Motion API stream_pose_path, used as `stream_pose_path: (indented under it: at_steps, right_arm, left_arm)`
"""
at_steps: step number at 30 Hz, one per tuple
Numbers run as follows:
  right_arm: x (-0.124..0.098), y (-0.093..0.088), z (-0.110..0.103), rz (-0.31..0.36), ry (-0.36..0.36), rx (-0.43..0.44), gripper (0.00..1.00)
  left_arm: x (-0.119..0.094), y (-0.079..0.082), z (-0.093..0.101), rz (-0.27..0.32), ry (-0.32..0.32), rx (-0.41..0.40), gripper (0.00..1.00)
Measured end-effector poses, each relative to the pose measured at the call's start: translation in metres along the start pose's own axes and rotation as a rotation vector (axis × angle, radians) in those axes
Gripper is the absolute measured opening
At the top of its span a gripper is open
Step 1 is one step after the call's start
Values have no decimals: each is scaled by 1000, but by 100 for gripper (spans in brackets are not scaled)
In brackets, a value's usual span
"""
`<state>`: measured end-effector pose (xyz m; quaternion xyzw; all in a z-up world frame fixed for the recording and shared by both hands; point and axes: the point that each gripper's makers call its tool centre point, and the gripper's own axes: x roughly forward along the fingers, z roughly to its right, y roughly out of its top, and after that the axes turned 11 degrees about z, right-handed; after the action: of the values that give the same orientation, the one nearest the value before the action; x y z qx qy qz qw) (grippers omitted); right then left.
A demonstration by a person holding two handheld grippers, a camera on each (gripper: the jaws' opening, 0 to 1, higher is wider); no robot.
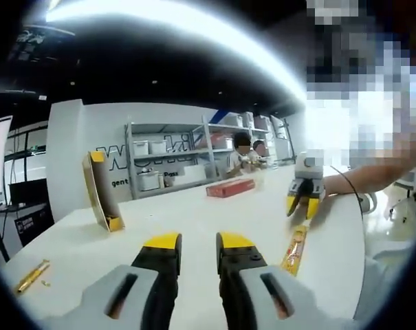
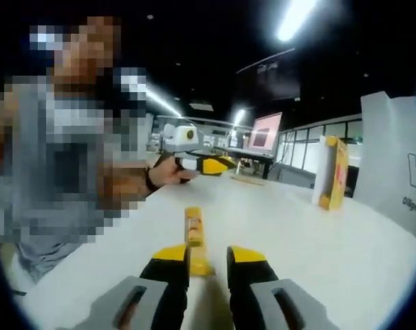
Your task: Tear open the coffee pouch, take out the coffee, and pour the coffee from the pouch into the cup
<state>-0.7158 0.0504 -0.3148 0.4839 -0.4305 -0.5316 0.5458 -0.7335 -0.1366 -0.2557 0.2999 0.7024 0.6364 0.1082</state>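
An orange coffee stick pouch (image 1: 295, 249) lies flat on the white table (image 1: 194, 213). My right gripper (image 1: 302, 210), held by a hand, hovers just behind the pouch's far end with its yellow tips apart. In the right gripper view the pouch (image 2: 194, 234) runs away from me, its near end just in front of my right gripper (image 2: 209, 256), close to the left jaw; the jaws stand open, gripping nothing. My left gripper (image 1: 199, 242) is open over bare table, well left of the pouch. It also shows far across the table (image 2: 221, 165), held by a hand.
A tall yellow box (image 1: 101, 192) (image 2: 333, 172) stands upright on the table. A red flat box (image 1: 230, 187) lies at the far edge. A small gold pouch (image 1: 32, 276) (image 2: 247, 180) lies near another edge. A person sits close behind the table; shelves line the back wall.
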Motion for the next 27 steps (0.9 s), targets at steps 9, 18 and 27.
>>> stream_pose_path:
  at_steps: [9, 18, 27]
  right_arm:
    - [4, -2, -14, -11, 39, -19, 20]
    - [6, -16, -20, -86, 58, 7, 22]
    - [4, -6, -11, -32, 27, -5, 22]
  left_arm:
    - [0, -1, 1, -4, -2, 0, 23]
    - [0, -2, 0, -9, 4, 2, 23]
    - [0, -2, 0, -7, 6, 4, 23]
